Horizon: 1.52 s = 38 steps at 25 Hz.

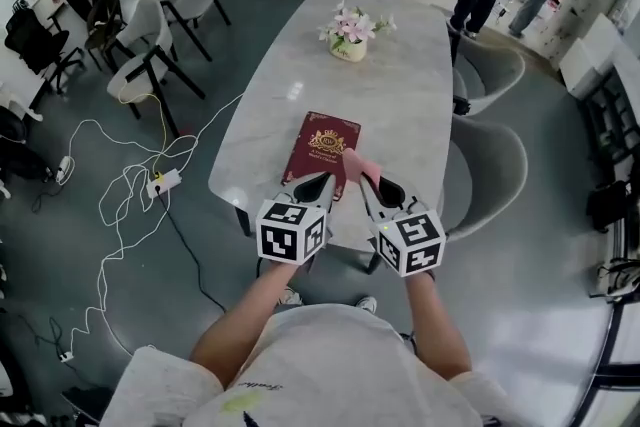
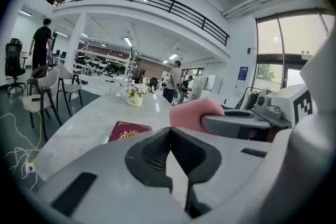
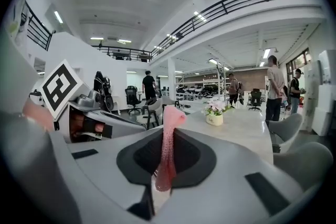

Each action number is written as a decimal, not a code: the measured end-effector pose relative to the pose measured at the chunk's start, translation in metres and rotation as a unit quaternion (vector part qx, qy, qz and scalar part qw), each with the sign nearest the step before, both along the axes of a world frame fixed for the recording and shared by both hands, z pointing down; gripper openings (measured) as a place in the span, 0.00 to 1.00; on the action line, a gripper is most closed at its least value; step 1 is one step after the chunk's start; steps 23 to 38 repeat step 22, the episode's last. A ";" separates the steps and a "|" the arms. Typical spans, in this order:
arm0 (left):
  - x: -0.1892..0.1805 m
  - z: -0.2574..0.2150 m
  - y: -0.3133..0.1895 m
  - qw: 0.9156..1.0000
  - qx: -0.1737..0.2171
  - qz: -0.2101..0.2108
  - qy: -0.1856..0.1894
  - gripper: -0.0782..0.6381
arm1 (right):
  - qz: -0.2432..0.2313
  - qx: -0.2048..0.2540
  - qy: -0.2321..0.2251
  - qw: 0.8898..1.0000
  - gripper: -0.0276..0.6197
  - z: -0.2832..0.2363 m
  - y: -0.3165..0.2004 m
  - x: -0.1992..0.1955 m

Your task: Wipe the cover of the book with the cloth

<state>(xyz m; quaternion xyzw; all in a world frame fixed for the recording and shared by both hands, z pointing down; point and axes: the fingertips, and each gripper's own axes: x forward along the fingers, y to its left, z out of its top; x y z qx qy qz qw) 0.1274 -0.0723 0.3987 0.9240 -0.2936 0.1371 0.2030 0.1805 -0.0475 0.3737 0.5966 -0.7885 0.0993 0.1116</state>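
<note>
A dark red book (image 1: pixel 322 149) with a gold emblem lies flat on the marble table (image 1: pixel 400 85), near its front end; its cover (image 2: pixel 127 130) also shows in the left gripper view. My right gripper (image 1: pixel 352 167) is shut on a pink cloth (image 1: pixel 358 165), which stands up between its jaws (image 3: pixel 167 149) just above the book's near right corner. The cloth (image 2: pixel 193 113) also shows in the left gripper view, to the right. My left gripper (image 1: pixel 326 185) is shut and holds nothing, hovering at the book's near edge.
A white pot of flowers (image 1: pixel 350 33) stands further along the table. Grey chairs (image 1: pixel 490 165) line the right side, others (image 1: pixel 150 55) the left. White cables (image 1: pixel 130 205) trail over the floor at left. People stand at the far end of the room.
</note>
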 end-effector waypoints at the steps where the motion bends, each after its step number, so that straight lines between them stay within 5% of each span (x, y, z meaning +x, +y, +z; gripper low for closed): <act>1: 0.005 -0.001 0.003 1.000 0.001 0.001 -0.002 0.12 | 0.000 0.002 -0.004 1.000 0.07 -0.001 0.003 0.005; 17: 0.063 -0.010 0.027 0.999 0.023 -0.011 -0.022 0.12 | -0.013 0.020 -0.035 0.999 0.07 -0.004 0.025 0.063; 38: 0.072 -0.013 0.027 0.999 0.031 -0.016 -0.023 0.12 | -0.018 0.029 -0.036 0.999 0.07 -0.008 0.025 0.072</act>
